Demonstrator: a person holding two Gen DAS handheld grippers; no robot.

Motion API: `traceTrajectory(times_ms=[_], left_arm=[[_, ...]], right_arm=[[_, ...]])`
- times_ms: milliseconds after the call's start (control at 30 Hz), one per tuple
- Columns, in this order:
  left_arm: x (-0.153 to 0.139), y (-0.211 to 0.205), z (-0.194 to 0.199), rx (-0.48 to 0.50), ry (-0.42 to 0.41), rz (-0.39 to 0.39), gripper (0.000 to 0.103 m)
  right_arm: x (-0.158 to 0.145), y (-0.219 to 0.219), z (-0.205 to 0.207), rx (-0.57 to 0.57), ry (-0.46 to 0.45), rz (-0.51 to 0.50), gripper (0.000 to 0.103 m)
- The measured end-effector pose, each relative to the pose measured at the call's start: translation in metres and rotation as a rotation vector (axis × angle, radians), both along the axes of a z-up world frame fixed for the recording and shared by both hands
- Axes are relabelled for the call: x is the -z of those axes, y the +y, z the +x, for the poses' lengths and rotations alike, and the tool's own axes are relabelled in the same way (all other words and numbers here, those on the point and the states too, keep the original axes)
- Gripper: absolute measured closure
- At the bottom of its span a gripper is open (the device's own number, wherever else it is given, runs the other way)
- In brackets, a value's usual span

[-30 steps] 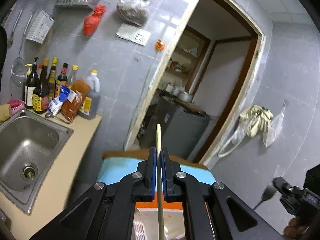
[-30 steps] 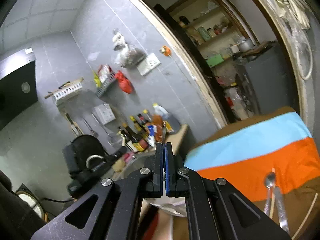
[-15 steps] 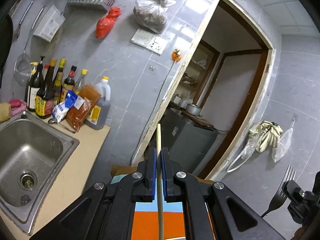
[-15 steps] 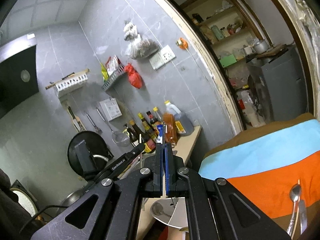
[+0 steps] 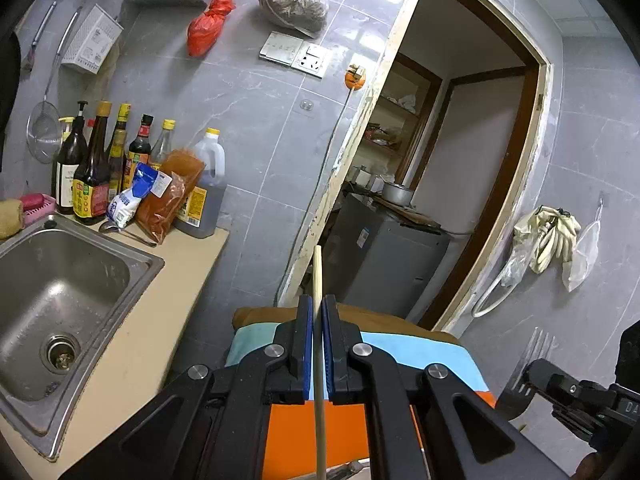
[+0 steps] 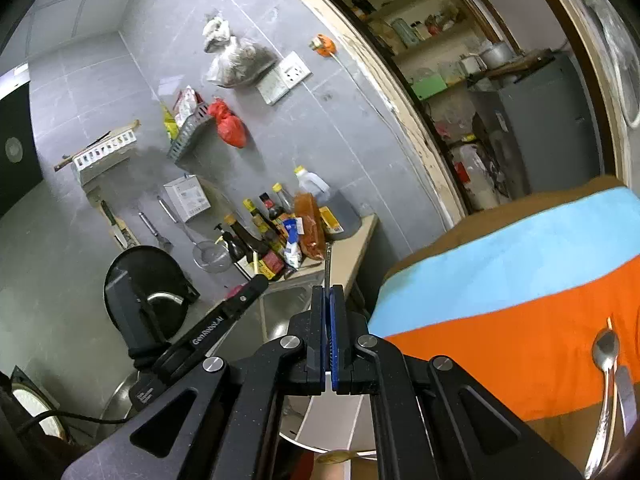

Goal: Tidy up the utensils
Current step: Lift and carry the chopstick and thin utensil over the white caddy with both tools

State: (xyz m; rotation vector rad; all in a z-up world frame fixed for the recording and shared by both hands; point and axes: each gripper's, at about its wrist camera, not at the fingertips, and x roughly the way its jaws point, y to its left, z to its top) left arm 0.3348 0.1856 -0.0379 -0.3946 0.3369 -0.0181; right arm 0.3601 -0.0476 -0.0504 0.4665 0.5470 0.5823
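My left gripper (image 5: 316, 308) is shut on a pale wooden chopstick (image 5: 318, 272) that runs lengthwise between its pads and sticks out ahead. My right gripper (image 6: 328, 296) is shut on the thin metal handle of a fork (image 6: 327, 264). In the left wrist view the fork's tines (image 5: 528, 356) point up from the right gripper (image 5: 532, 376) at the lower right. A white divided holder (image 6: 336, 424) shows below the right gripper. A metal spoon (image 6: 606, 356) lies on the striped brown, blue and orange cloth (image 6: 500, 320). The left gripper (image 6: 258, 282) reaches in from the left.
A steel sink (image 5: 60, 280) is set in the beige counter (image 5: 160, 320) on the left. Sauce bottles (image 5: 96, 168) and packets stand behind it along the grey tiled wall. An open doorway (image 5: 440, 180) lies ahead. A black pan (image 6: 144, 284) leans beyond the sink.
Both grippers have sunk and shifted sideways, each keeping its grip. The fork's tines now show face-on at the lower right of the left wrist view. The left gripper looms larger in the right wrist view.
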Motion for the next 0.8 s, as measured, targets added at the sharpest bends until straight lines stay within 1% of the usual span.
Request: traceTrajectory(times_ms=[200,500,667,800], left_arm=[[0.001,0.0,0.003,-0.014,-0.004,0.006,0.098],[0.004,-0.011,0.006,-0.022,-0.02,0.048,0.098],[0.011,-0.014,-0.004,-0.009,0.005,0.039,0.098],[0.014,-0.016,-0.014,-0.008,0.018,0.066,0.098]], right_arm=[[0.009,0.0,0.004,0.006,0.02,0.006,0.101],[0.019,-0.001,0.005,0.012,0.045,0.011,0.101],[0.027,-0.002,0.005,0.018,0.069,0.024,0.101],[0.031,0.0,0.005,0.012,0.079,0.019,0.1]])
